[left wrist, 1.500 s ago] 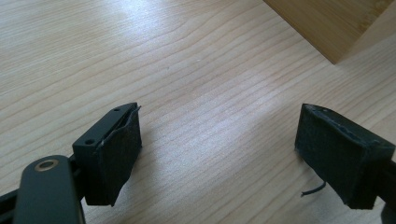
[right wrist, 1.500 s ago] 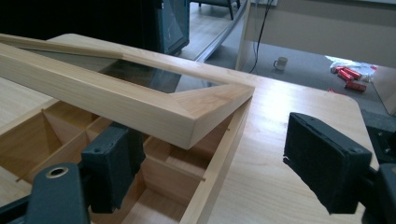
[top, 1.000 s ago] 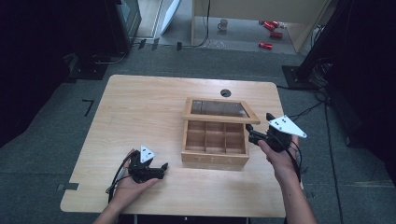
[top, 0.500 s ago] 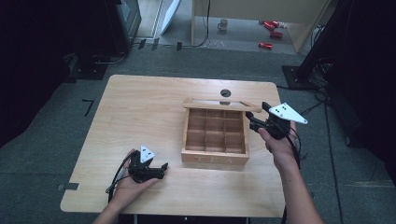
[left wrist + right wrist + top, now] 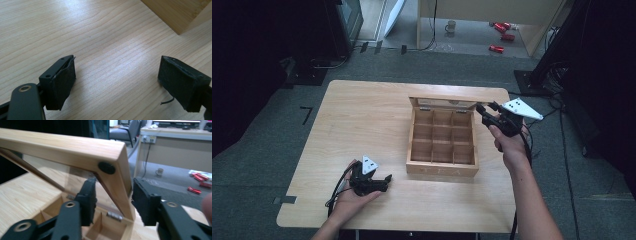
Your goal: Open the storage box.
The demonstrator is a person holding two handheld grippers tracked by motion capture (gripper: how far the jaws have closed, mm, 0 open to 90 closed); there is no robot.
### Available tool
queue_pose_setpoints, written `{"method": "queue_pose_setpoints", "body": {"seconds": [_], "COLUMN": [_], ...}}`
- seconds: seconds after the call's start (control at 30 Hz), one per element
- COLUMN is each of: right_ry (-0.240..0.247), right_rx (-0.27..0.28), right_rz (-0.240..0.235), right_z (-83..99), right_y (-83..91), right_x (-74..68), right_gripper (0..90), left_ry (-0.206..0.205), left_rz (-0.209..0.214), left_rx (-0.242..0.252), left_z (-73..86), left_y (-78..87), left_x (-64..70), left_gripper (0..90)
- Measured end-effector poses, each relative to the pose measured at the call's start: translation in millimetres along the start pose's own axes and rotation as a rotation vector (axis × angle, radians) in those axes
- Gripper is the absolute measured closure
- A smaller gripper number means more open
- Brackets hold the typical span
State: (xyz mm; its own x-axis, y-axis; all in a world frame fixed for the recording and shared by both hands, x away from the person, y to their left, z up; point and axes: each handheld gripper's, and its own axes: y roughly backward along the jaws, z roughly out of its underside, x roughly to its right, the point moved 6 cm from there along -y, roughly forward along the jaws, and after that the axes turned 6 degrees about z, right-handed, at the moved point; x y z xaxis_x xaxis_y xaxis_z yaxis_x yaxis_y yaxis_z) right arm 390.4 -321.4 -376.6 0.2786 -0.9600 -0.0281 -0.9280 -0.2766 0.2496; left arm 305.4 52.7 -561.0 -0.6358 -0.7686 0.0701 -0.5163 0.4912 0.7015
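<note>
**Lid of the compartment box raised at the bench's right half**

The wooden box (image 5: 443, 137) sits right of centre on the bench (image 5: 362, 120), its nine open compartments facing up. Its glass-paned lid (image 5: 443, 103) stands raised on the hinges at the box's 12 o'clock edge. The right gripper (image 5: 484, 111) is at the lid's 3 o'clock end, held by the person's right hand (image 5: 508, 140).

In the right gripper view, the lid's wooden frame (image 5: 117, 170) runs down between the two fingers (image 5: 88, 197): one pad lies on the inner, glass side, the other on the outer face. They sit close around the frame's side rail (whether both pads actually press the wood cannot be told). A small black bumper (image 5: 106, 167) marks the lid's corner, and a metal hinge (image 5: 114, 215) shows below.

The left gripper (image 5: 384, 181) rests near the bench's 7 o'clock corner, cradled in the left hand (image 5: 349, 197), well apart from the box. In the left gripper view its fingers (image 5: 63, 80) are spread wide over bare wood, holding nothing.
</note>
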Motion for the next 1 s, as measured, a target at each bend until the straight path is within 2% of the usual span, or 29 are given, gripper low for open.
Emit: {"method": "queue_pose_setpoints", "body": {"seconds": [0.07, 0.13, 0.17, 0.33, 1.0], "right_ry": [0.006, -0.024, -0.025, 0.011, -0.034], "right_rx": [0.007, 0.018, 0.014, 0.002, -0.072], "right_rz": [-0.004, -0.028, -0.035, -0.005, 0.068], "right_z": [-6.8, -13.9, -16.3, -28.0, -57.6], "right_y": [-2.2, -4.2, -6.4, -19.6, -70.8], "right_x": [3.5, 8.4, 9.9, 14.5, 32.1], "right_gripper": [60.4, 62.0, 62.2, 64.0, 66.5], "left_ry": [0.0, 0.0, 0.0, -0.005, -0.004], "left_rz": [0.0, 0.0, 0.001, 0.002, 0.007], "left_rx": [0.0, 0.0, 0.0, -0.003, -0.002], "left_z": [0.0, 0.0, -0.1, 0.0, 0.0], "left_y": [0.0, -0.1, -0.1, 0.0, -0.1], "left_x": [0.0, 0.0, 0.0, -0.2, 0.4], "left_gripper": [14.9, 14.9, 14.9, 14.9, 14.9]}}
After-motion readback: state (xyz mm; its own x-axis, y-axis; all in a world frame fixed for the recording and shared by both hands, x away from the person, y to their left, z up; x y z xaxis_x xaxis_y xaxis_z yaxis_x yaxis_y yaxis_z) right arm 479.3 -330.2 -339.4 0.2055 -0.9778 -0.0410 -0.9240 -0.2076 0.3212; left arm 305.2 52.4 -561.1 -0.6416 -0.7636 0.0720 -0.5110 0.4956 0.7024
